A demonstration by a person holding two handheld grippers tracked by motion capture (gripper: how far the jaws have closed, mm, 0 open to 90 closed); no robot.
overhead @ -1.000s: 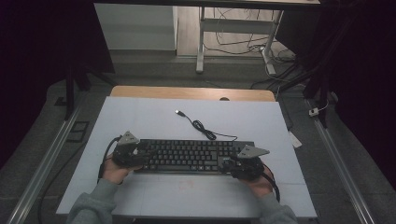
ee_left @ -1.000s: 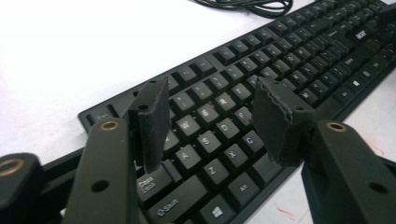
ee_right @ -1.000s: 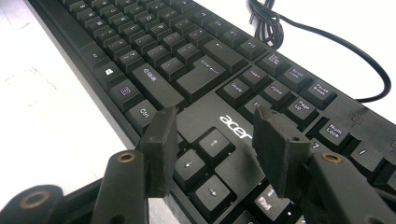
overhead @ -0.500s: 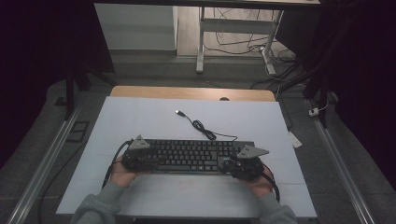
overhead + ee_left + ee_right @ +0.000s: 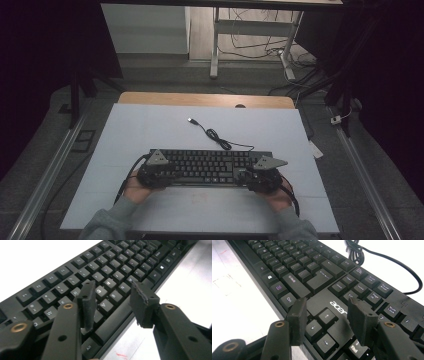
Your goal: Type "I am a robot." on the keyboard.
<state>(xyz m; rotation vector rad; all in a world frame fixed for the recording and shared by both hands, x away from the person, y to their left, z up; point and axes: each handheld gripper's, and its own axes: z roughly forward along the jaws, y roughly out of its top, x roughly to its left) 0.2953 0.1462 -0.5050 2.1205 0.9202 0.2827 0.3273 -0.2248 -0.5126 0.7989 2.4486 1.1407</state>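
A pale sheet-covered table (image 5: 150,125) takes up most of the space, with a strip of bare wood along its far edge. Lying across its near half, long side left to right, is a black keyboard (image 5: 210,165), its key rows facing up. From the keyboard's far edge a black cable (image 5: 220,141) runs in a small tangle toward the far side and ends in a USB plug (image 5: 192,120) lying loose on the sheet.

The person's left hand (image 5: 134,187) holds the left gripper (image 5: 112,301) at the keyboard's left end; its jaws stand apart with a clear gap, poised over the lower letter rows and the near edge by the space bar, gripping nothing. The right hand (image 5: 280,196) holds the right gripper (image 5: 325,320) at the keyboard's right end, jaws likewise spread and empty, hanging just above the arrow keys (image 5: 323,326) and the printed "acer" logo (image 5: 339,307).

Near the left gripper's jaws a faint red mark (image 5: 121,355) shows on the sheet.
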